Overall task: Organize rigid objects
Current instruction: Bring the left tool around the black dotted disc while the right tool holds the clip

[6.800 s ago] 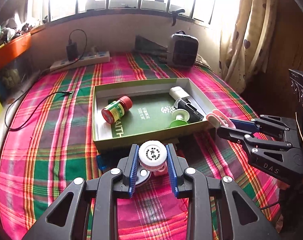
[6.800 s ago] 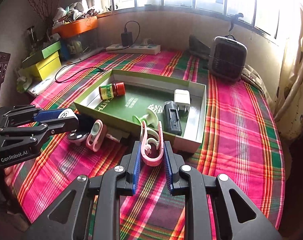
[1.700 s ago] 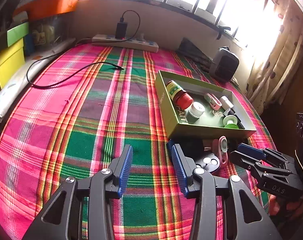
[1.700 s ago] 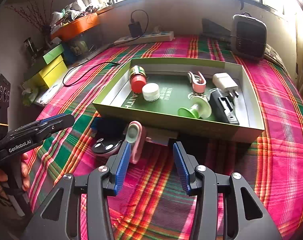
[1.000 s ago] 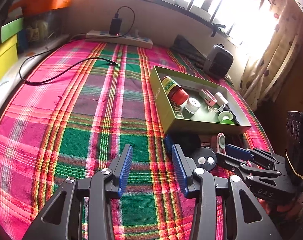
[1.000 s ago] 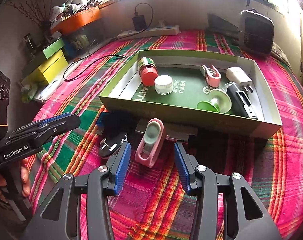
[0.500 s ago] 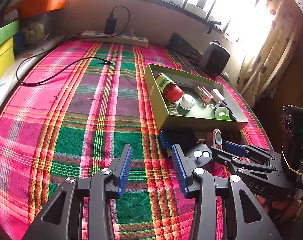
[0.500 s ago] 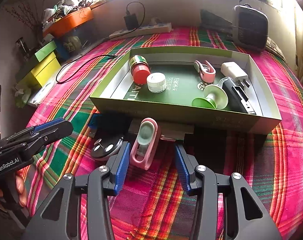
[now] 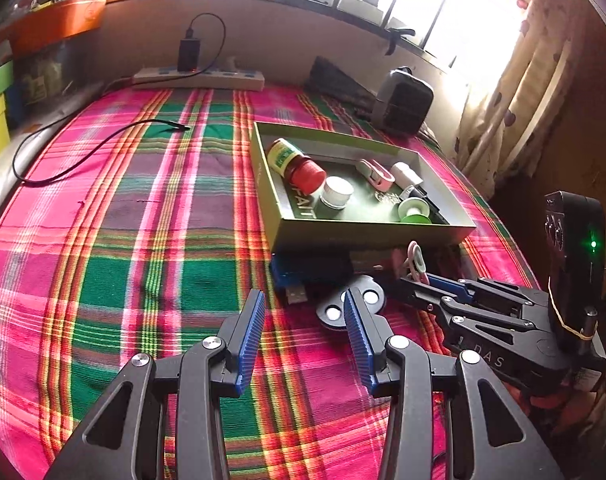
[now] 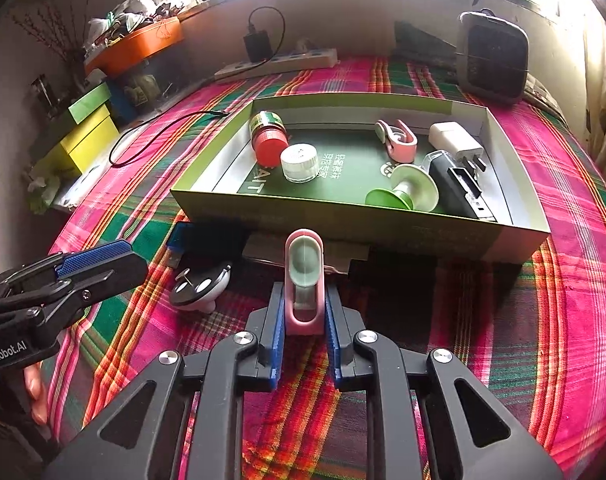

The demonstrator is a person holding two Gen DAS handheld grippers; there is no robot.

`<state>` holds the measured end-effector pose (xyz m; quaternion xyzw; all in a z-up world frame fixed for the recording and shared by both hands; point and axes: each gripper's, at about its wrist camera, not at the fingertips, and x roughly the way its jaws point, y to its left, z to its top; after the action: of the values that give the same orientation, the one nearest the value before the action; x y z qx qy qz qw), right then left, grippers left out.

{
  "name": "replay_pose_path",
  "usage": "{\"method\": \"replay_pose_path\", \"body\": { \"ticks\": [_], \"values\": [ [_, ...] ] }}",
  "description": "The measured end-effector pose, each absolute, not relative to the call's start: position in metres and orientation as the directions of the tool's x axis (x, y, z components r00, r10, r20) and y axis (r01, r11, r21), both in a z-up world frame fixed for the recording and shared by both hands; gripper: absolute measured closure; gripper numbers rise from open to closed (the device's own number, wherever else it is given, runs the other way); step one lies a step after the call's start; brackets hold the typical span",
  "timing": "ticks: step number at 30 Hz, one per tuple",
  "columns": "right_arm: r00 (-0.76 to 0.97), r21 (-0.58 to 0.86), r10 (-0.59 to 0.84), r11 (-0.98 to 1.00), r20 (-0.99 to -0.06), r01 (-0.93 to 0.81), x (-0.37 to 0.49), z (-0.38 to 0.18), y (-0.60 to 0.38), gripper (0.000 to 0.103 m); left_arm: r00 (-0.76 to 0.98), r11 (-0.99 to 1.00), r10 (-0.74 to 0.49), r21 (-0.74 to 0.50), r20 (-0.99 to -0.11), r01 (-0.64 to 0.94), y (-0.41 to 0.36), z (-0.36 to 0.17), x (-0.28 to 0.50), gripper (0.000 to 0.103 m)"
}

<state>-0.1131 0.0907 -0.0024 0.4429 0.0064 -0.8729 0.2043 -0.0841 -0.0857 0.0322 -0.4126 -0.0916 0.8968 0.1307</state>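
A green box on the plaid cloth holds a red-capped bottle, a white-capped jar, a pink clip, a green spool, a white plug and a black device. My right gripper is shut on a second pink clip in front of the box. A black round plug and a blue USB device lie to its left. My left gripper is open and empty, just left of the black plug.
A black cable lies on the cloth at the left. A power strip and a small heater stand at the back. Yellow and green boxes sit at the far left. Curtains hang at the right.
My right gripper has moved forward and shut on the pink clip in front of the box. My left gripper has come closer to the black plug, still open.
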Motion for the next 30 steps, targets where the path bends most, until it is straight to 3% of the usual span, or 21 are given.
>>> {"method": "replay_pose_path", "body": {
  "ticks": [15, 30],
  "values": [
    [-0.543, 0.175, -0.343, -0.925, -0.766, 0.337, -0.104, 0.003, 0.117, 0.084, -0.573, -0.941, 0.330, -0.215, -0.751, -0.261, -0.038, 0.027, -0.090, 0.057],
    [-0.561, 0.186, -0.348, -0.927, -0.751, 0.326, -0.103, 0.006, 0.138, 0.084, -0.576, -0.969, 0.212, -0.095, -0.789, -0.226, -0.021, 0.017, -0.103, 0.057]
  ]
}}
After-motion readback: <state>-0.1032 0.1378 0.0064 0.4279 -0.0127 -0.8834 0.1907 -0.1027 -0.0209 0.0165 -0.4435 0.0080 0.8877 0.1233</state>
